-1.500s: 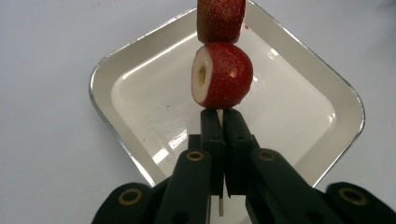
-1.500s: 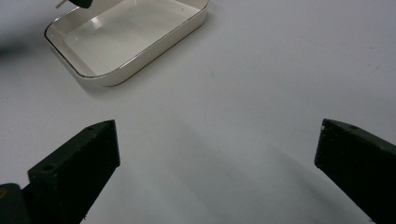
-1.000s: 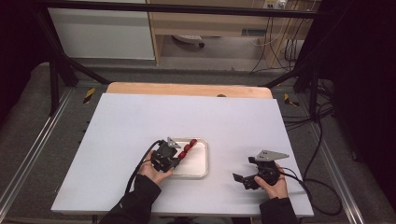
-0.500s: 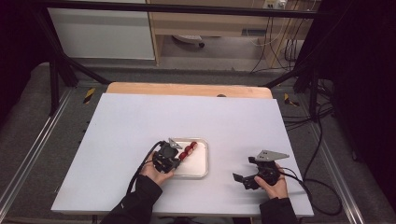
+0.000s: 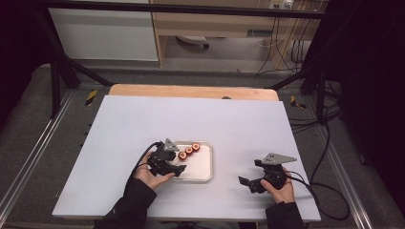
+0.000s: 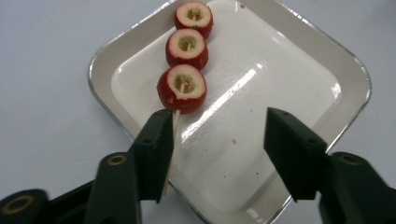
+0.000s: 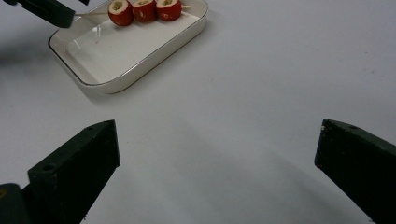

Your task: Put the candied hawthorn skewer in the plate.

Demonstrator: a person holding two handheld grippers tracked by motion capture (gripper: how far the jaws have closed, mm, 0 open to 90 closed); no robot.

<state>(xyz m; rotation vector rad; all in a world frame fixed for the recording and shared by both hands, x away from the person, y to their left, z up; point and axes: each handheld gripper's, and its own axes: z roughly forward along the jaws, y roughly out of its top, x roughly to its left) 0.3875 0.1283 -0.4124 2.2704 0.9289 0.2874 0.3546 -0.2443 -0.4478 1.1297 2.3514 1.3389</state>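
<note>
A wooden skewer (image 6: 187, 46) with three red, hollowed fruit pieces lies flat in a white tray (image 6: 280, 70), along its far-left side. My left gripper (image 6: 217, 135) hovers over the tray's near corner. Its jaws have just been opening and now stand apart. The skewer's bare stick (image 6: 175, 122) runs along the inner face of the left jaw, and nothing presses on it. In the high view the left gripper (image 5: 177, 161) is at the tray's left end, beside the skewer (image 5: 189, 150). My right gripper (image 5: 248, 172) rests open on the table to the right of the tray (image 5: 198, 167), with nothing between its jaws (image 7: 217, 149).
The white tabletop (image 5: 239, 119) stretches wide behind and beside the tray. A wooden edge (image 5: 191, 90) borders the far side. Cables trail off the right side near the right hand. In the right gripper view the tray (image 7: 140, 46) sits far left.
The skewer, held tilted above the tray a second ago, has come down flat into it. The left jaws have opened and let go of the stick. The right gripper has not moved.
</note>
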